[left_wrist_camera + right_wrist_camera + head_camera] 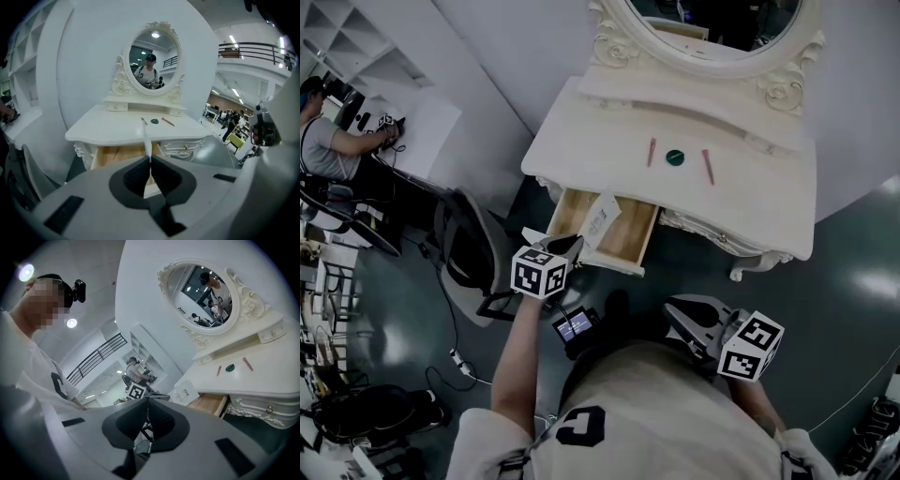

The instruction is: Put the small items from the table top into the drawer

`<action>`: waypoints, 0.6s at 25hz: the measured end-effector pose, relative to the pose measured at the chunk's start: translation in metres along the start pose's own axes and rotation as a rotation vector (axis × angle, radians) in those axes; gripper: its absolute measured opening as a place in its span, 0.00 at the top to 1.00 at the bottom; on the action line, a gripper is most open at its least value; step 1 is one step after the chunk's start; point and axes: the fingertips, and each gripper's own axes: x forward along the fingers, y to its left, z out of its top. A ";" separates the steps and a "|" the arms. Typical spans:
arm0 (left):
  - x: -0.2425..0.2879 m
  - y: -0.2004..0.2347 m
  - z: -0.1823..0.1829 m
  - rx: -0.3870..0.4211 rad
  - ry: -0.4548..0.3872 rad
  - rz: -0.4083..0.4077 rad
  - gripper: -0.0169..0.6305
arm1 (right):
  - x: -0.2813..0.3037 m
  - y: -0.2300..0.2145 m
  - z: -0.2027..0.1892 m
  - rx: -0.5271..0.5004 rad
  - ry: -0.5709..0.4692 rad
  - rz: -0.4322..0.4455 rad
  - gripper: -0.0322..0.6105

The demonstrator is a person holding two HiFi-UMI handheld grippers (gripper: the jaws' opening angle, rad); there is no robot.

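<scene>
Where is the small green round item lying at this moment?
In the head view the green item lies on the white table top, between the two pink sticks, just beyond the open drawer.

My worktop [581, 131] is smooth white paint with a soft sheen; the open drawer [633, 232] shows bare pale wood. The thin white card [602, 217] in my left gripper [150, 161] looks like matt paper.

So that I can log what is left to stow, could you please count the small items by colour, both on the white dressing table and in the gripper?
Thin red sticks on the white dressing table: 2
Small dark green round disc on the table: 1
Flat white card pinched in the left gripper: 1
Total: 4
</scene>
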 end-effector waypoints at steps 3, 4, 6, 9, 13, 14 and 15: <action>0.001 0.012 -0.003 -0.049 -0.015 -0.004 0.88 | 0.006 -0.001 -0.001 0.002 -0.003 -0.025 0.90; 0.001 0.016 -0.005 -0.067 -0.017 -0.007 0.88 | 0.009 -0.001 -0.001 0.002 -0.006 -0.034 0.90; 0.003 0.027 -0.010 -0.099 -0.013 -0.001 0.88 | 0.016 -0.001 0.001 0.001 -0.006 -0.051 0.90; 0.008 0.050 -0.019 -0.151 0.000 0.021 0.88 | 0.031 0.001 0.002 -0.021 0.019 -0.075 0.90; 0.012 0.079 -0.027 -0.283 -0.002 0.001 0.88 | 0.054 0.001 0.003 -0.046 0.056 -0.104 0.90; 0.014 0.084 -0.031 -0.328 -0.005 -0.011 0.88 | 0.059 0.001 0.003 -0.046 0.063 -0.111 0.90; 0.015 0.089 -0.034 -0.375 -0.008 -0.022 0.88 | 0.064 0.001 0.003 -0.044 0.069 -0.116 0.90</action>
